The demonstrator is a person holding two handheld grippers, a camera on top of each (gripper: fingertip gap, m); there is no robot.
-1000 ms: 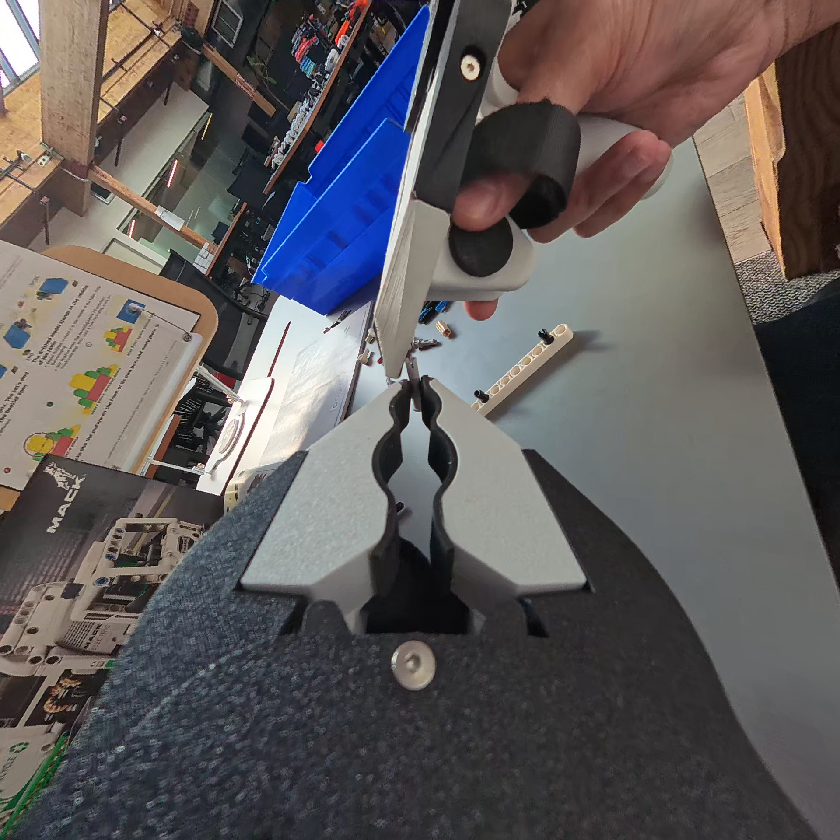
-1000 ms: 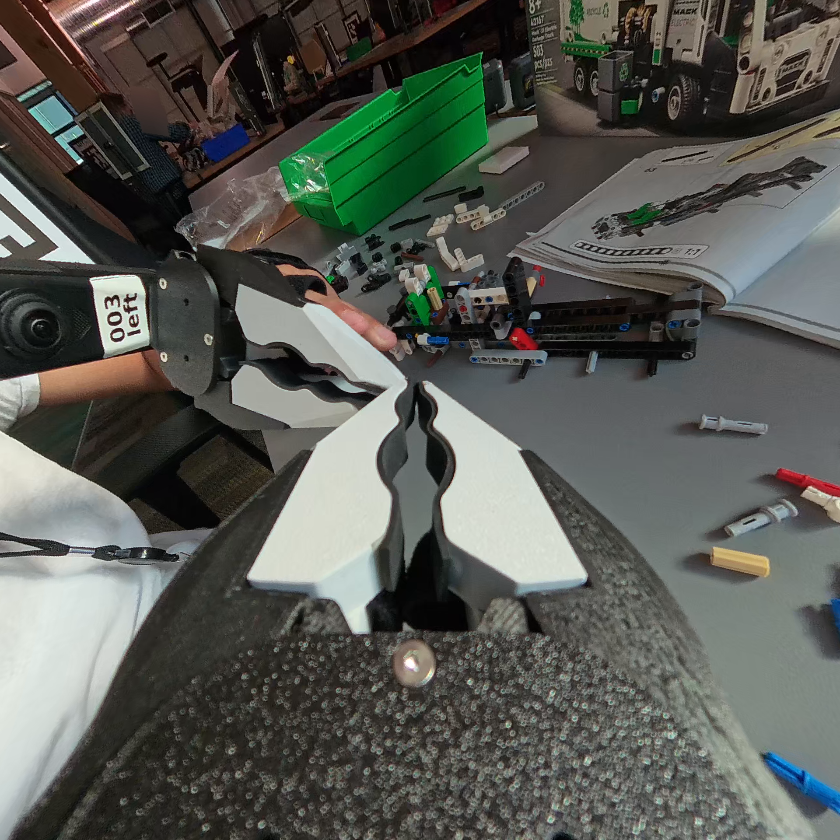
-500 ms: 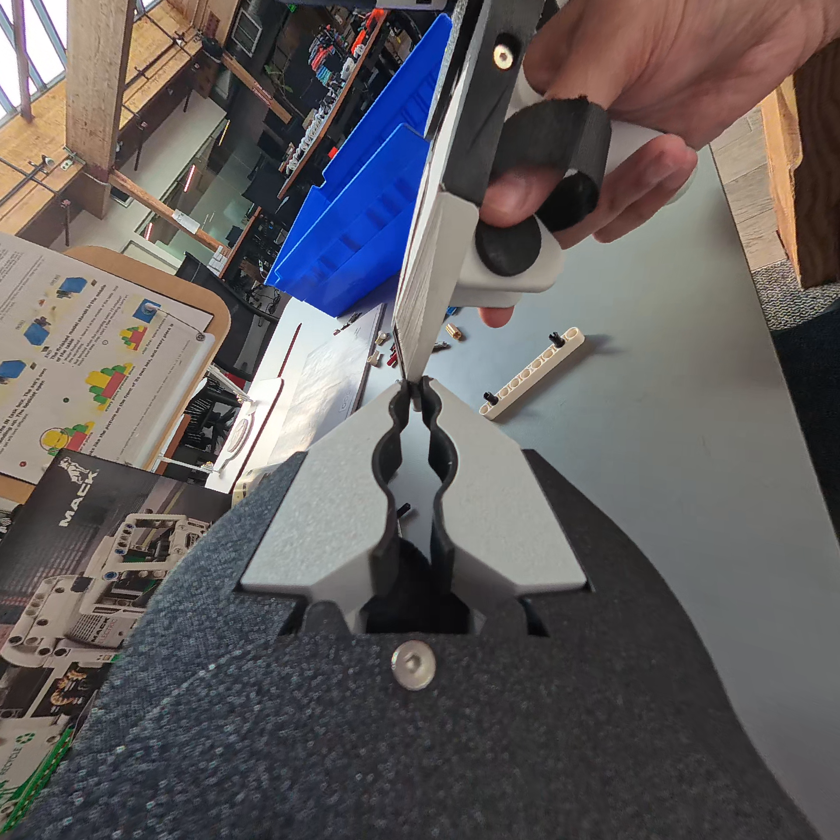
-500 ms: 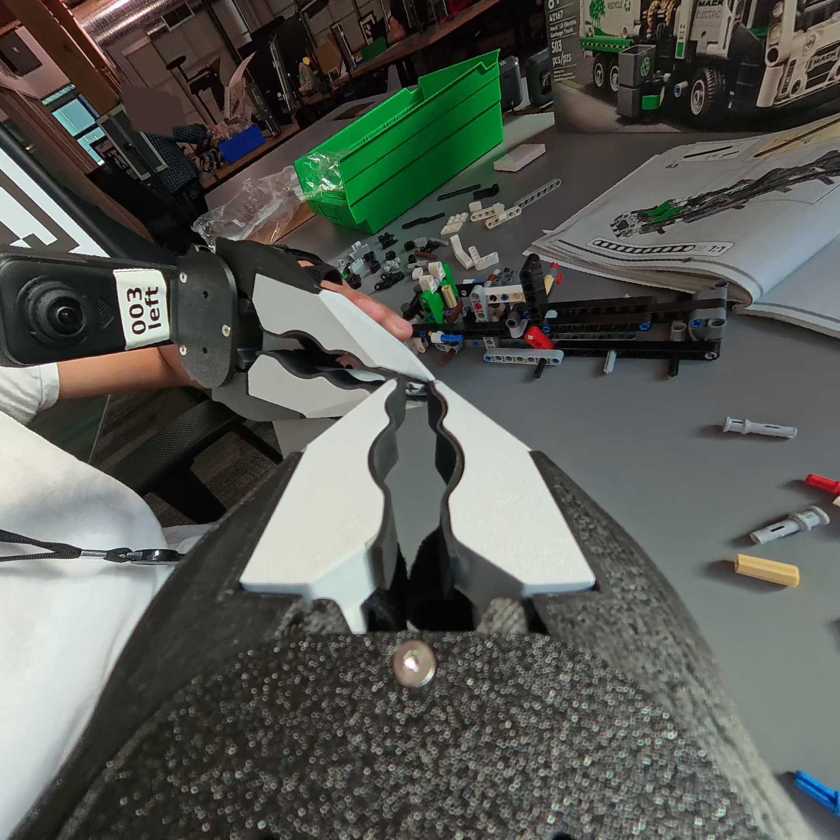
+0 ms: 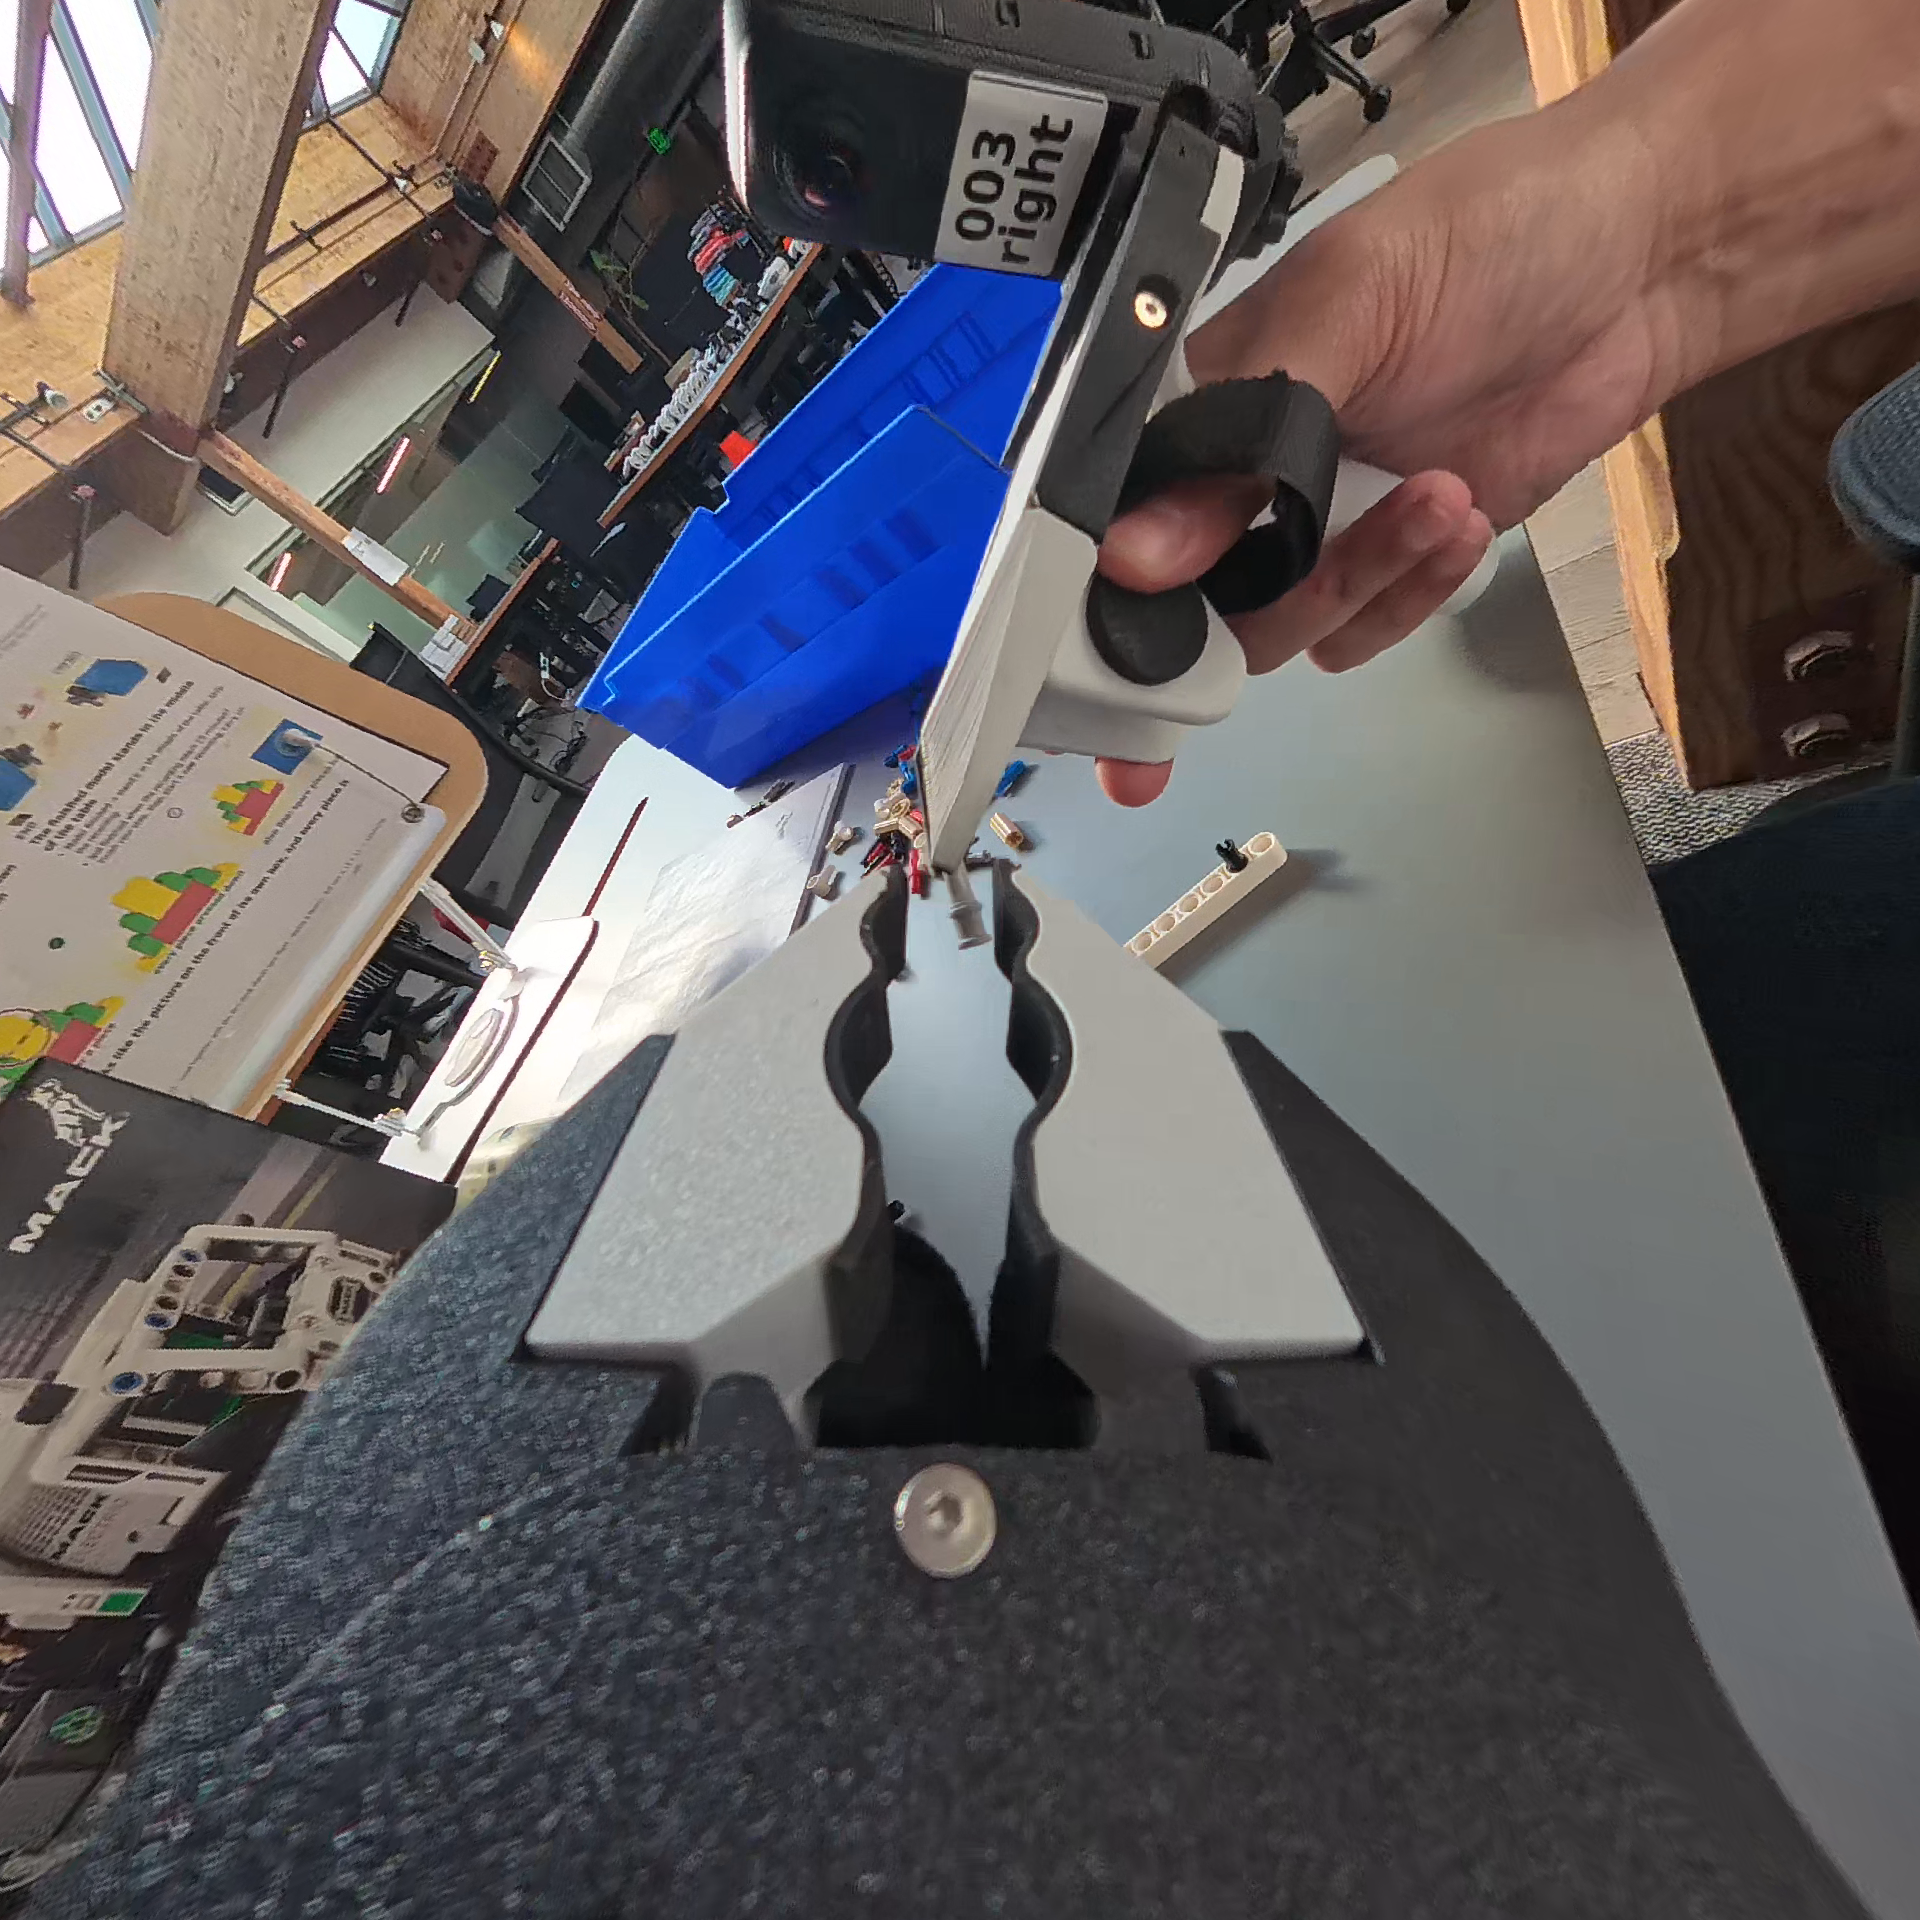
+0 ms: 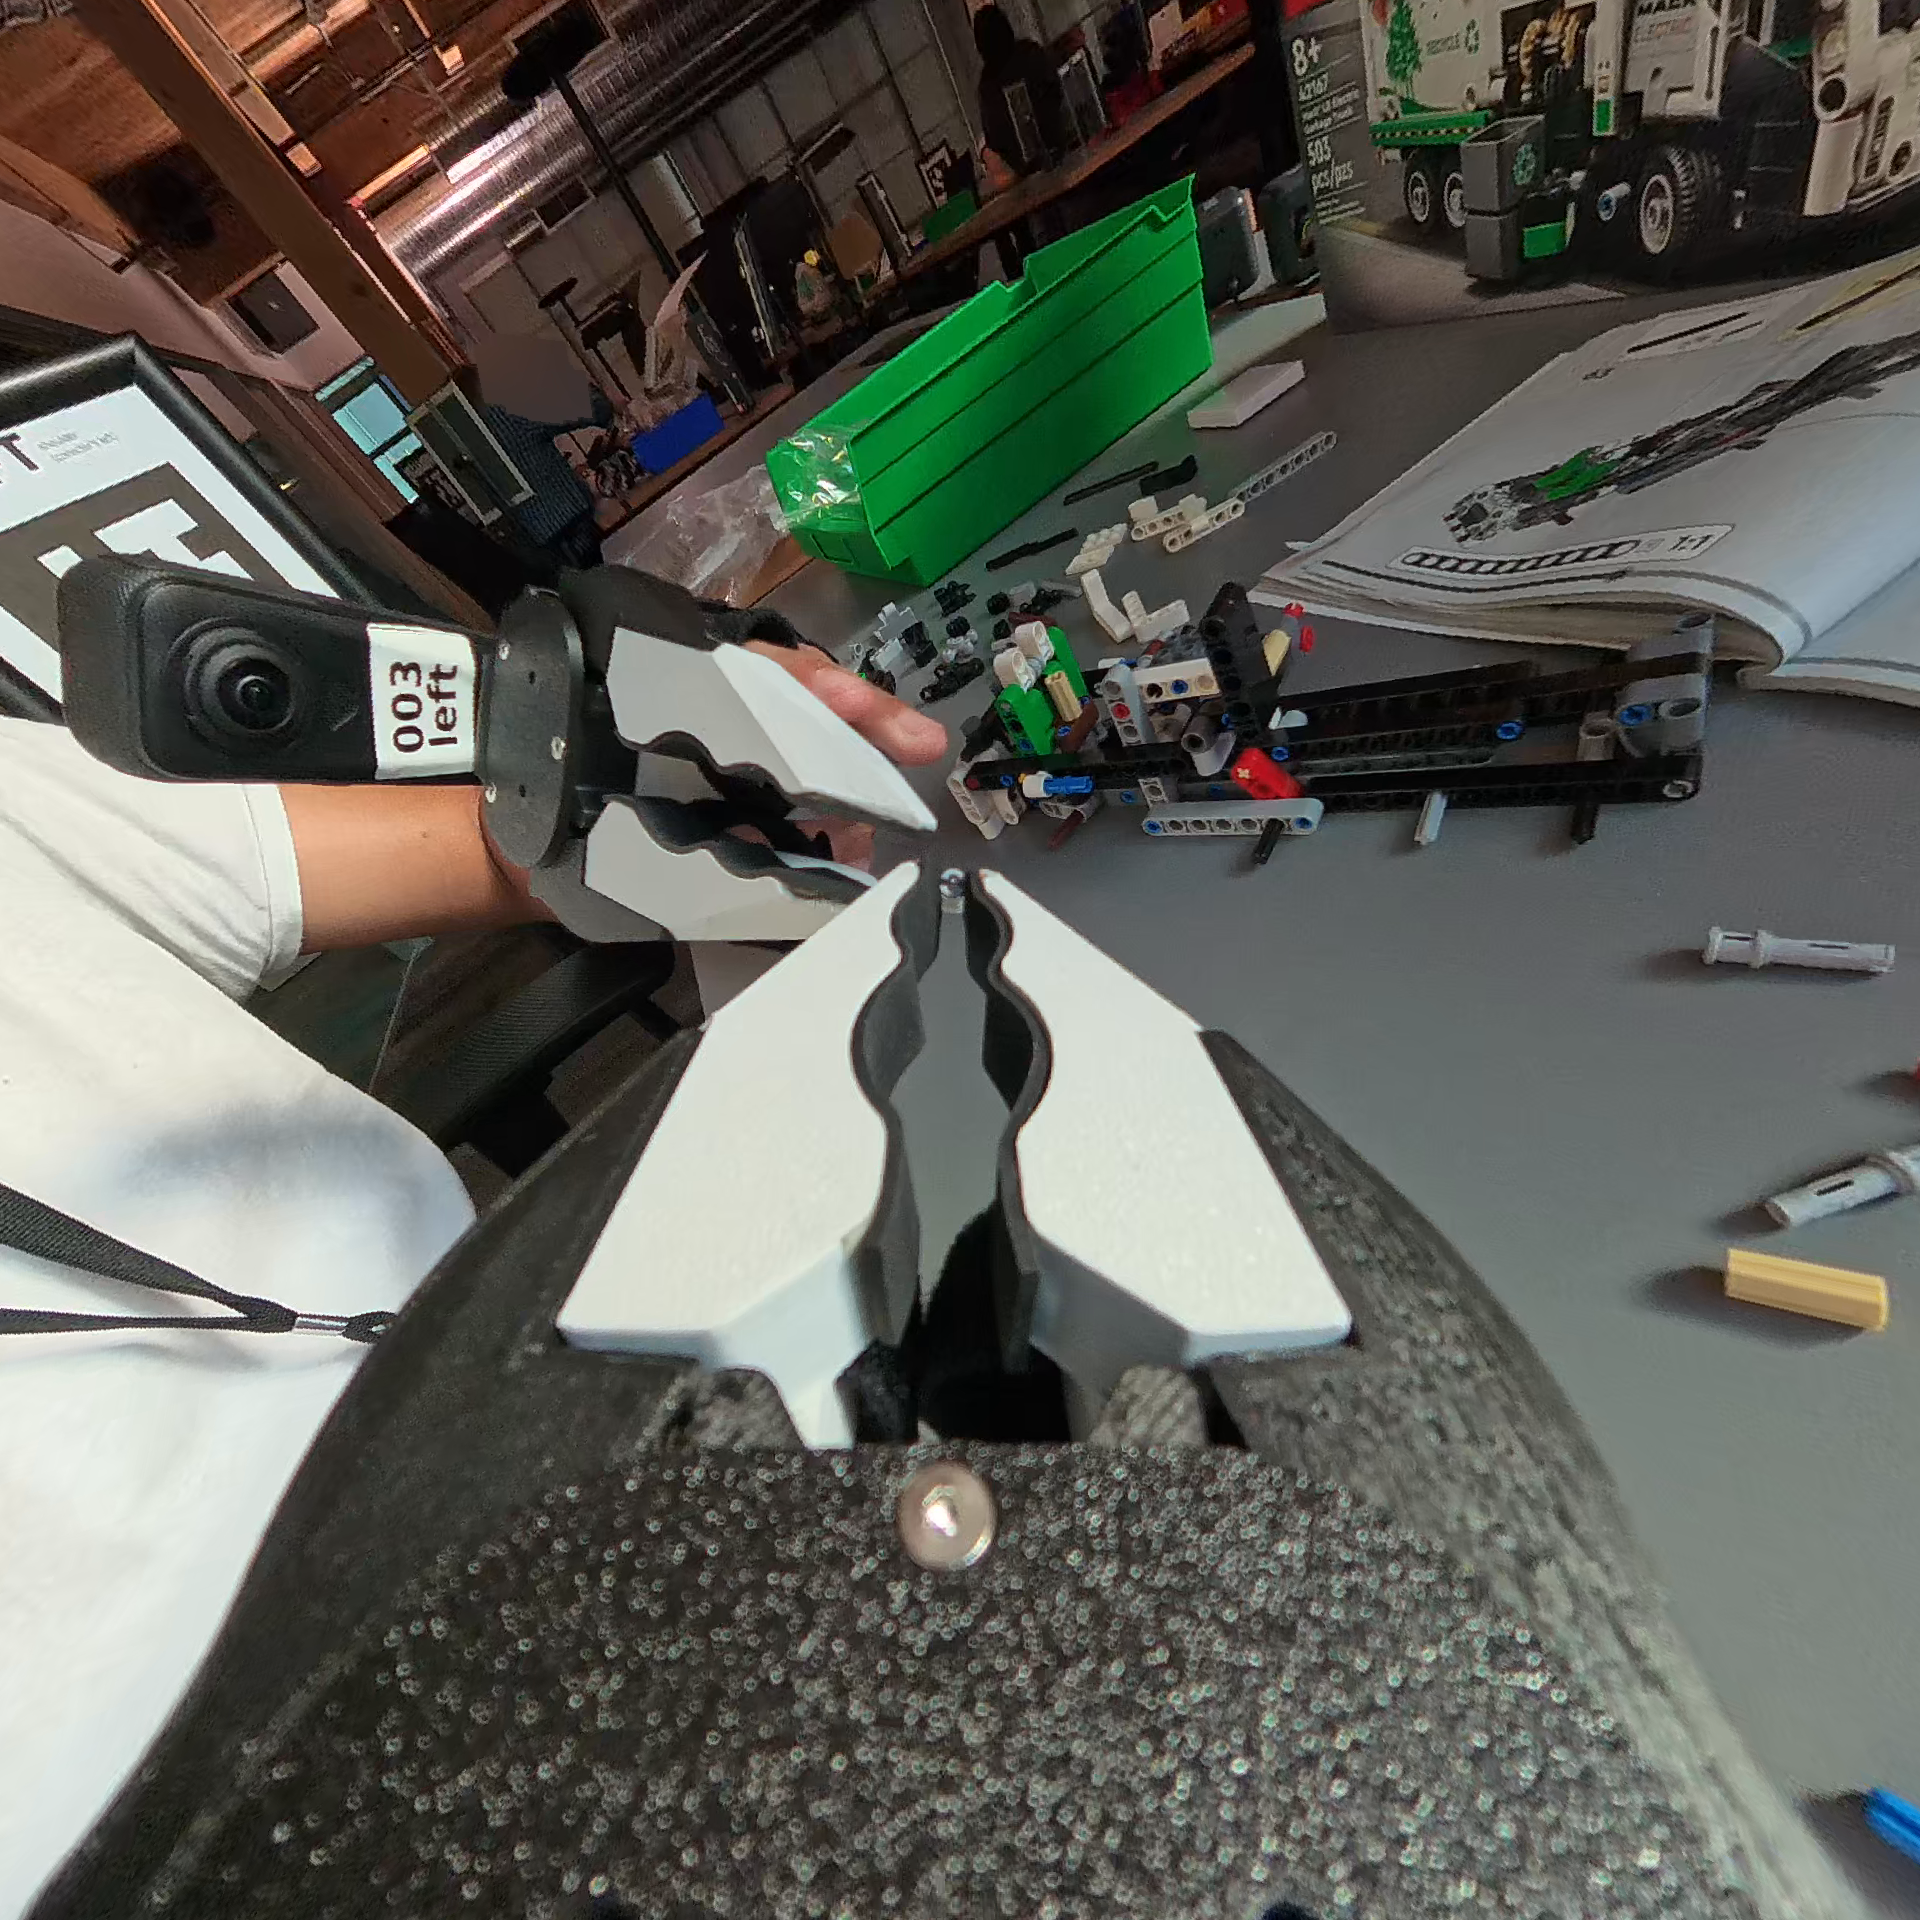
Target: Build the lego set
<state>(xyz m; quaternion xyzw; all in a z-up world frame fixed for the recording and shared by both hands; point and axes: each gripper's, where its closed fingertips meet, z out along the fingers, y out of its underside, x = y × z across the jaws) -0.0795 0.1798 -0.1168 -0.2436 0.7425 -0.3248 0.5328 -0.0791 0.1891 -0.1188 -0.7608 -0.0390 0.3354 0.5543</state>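
A small grey pin [image 5: 964,920] hangs from the tip of my right gripper [image 5: 940,857], which comes down from above. In the right wrist view my right gripper [image 6: 948,881] is shut on this pin [image 6: 950,891] at its fingertips. My left gripper [image 5: 945,883] is open, and its fingertips stand on either side of the pin without touching it. In the right wrist view the left gripper [image 6: 899,852] points at the right one, jaws apart. Both are held above the grey table [image 6: 1455,1039]. The partly built black chassis [image 6: 1351,748] lies beyond them.
An open instruction booklet [image 6: 1610,499], a green bin [image 6: 1018,416] and the set's box [image 6: 1610,135] stand behind the chassis. Loose grey pins [image 6: 1797,948] and a tan piece [image 6: 1806,1288] lie to the right. Blue bins [image 5: 831,582] and a white beam [image 5: 1210,899] show in the left wrist view. My two grippers' fingertips are within a few centimetres of each other.
My left gripper, shut on the pin before, has opened. My right gripper has closed on the pin and now holds it alone.
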